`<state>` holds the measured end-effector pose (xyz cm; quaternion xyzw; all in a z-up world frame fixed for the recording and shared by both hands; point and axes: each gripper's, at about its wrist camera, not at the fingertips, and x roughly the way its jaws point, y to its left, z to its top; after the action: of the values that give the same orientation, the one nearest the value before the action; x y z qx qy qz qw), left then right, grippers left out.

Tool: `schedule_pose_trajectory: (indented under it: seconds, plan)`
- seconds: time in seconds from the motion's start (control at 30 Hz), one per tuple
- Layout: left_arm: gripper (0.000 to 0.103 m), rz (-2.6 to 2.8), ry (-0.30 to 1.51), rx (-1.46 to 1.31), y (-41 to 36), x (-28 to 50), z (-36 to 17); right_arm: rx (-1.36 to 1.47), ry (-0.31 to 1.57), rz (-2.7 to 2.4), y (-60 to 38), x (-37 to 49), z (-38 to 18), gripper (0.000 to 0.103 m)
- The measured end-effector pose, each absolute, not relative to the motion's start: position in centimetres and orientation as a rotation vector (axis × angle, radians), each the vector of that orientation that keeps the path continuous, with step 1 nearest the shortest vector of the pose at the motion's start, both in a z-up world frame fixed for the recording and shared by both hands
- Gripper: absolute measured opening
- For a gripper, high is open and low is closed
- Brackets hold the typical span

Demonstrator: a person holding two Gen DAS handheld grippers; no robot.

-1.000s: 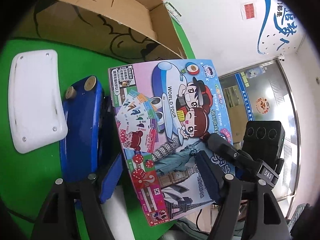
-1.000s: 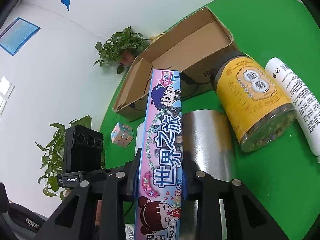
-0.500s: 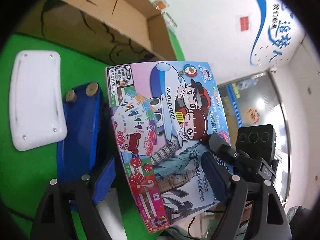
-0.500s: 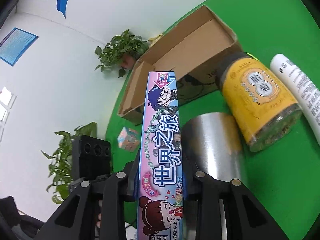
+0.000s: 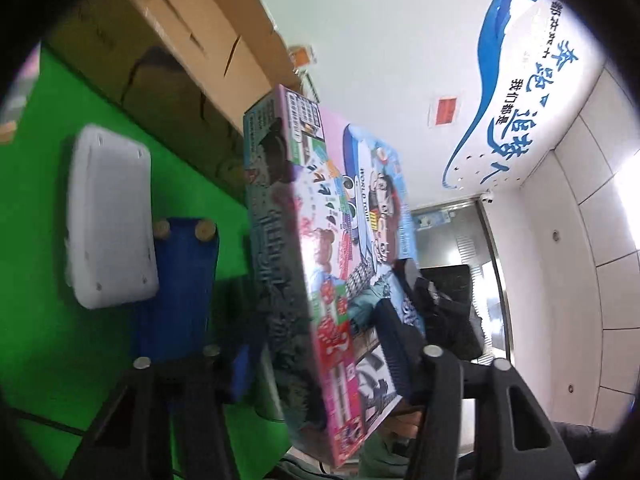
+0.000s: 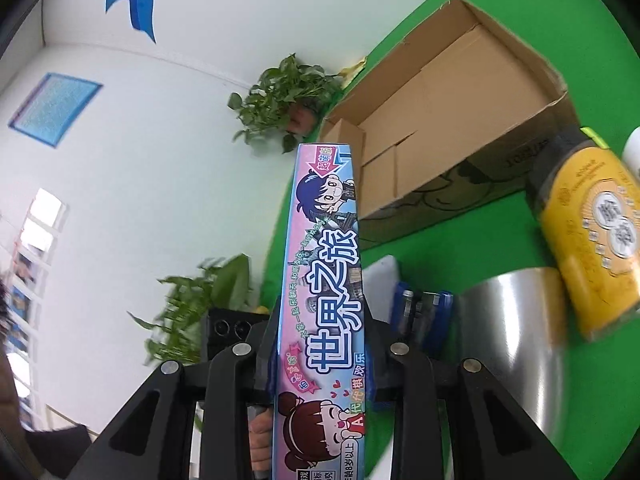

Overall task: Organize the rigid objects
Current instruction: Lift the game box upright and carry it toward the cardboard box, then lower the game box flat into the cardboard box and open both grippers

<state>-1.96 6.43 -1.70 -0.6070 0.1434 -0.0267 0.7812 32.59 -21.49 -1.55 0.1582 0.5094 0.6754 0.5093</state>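
A flat colourful board-game box [image 5: 320, 248] with cartoon children and "WORLD TOUR" is held in the air, tilted on edge. Both grippers are shut on it. In the left wrist view my left gripper [image 5: 316, 356] clamps its lower part, with the right gripper's black body behind it. In the right wrist view my right gripper [image 6: 322, 364] clamps the box's narrow side [image 6: 324, 280], which stands upright. An open cardboard box [image 6: 440, 120] lies on the green table [image 6: 460, 248] beyond; it also shows in the left wrist view [image 5: 192, 28].
A yellow-labelled jar [image 6: 592, 240] and a shiny metal cylinder [image 6: 508, 344] lie right of the game box. A blue stapler-like object [image 5: 180, 292] and a white flat device [image 5: 108, 220] lie on the table. Potted plants [image 6: 288, 100] stand by the wall.
The game box has been lifted and turned more on edge, away from the table. Both grippers stay shut on it. The views are blurred by motion.
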Motion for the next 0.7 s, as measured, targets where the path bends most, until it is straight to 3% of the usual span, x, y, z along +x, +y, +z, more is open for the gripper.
schedule_pose_trajectory:
  seconds: [0.47,0.7]
  plan:
    - [0.044,0.104,0.334,-1.229,16.6,-0.7,5.6,0.525,1.275,1.765,-6.4,34.1,1.3,0.029]
    - [0.038,0.134,0.380,-1.246,22.5,1.6,5.1,0.547,1.325,1.738,1.4,37.2,1.1,0.036]
